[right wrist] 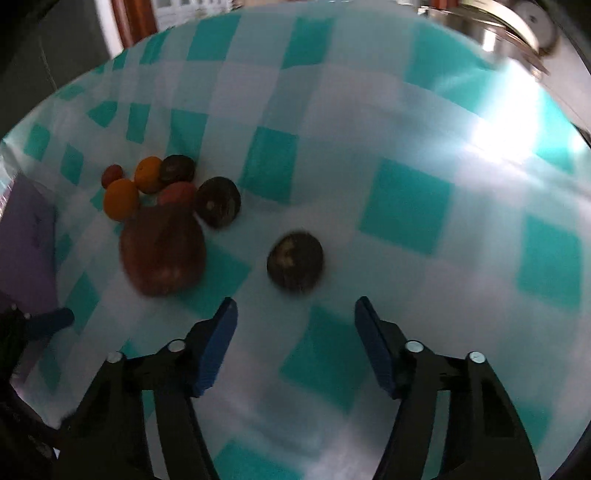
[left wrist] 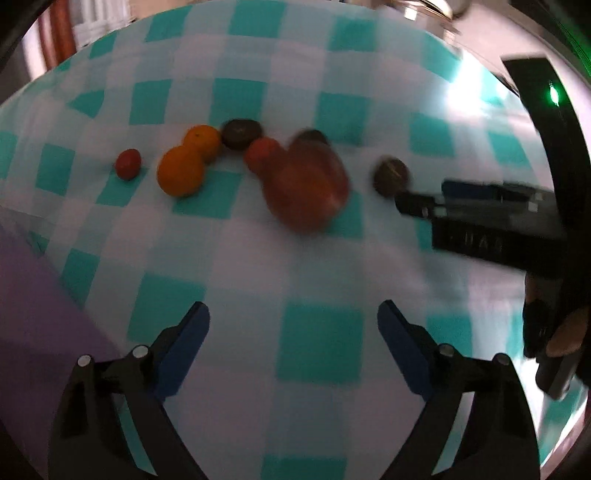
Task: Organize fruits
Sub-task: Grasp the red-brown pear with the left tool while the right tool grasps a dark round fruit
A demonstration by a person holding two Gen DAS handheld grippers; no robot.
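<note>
Fruits lie on a teal-and-white checked cloth (left wrist: 258,266). A large red apple (left wrist: 306,184) sits mid-table, with two oranges (left wrist: 181,170), small red fruits (left wrist: 127,163) and dark round fruits (left wrist: 241,133) behind and left of it. One dark fruit (right wrist: 295,264) lies apart, just ahead of my open, empty right gripper (right wrist: 295,314). The apple (right wrist: 162,251) is to its left. My left gripper (left wrist: 293,317) is open and empty, well short of the apple. The right gripper (left wrist: 421,203) shows at the right of the left wrist view, beside the lone dark fruit (left wrist: 390,176).
A purple surface (left wrist: 33,314) lies at the cloth's left edge. Shiny metal cookware (right wrist: 491,33) stands at the far right corner. Glare falls on the cloth's right side (right wrist: 495,136).
</note>
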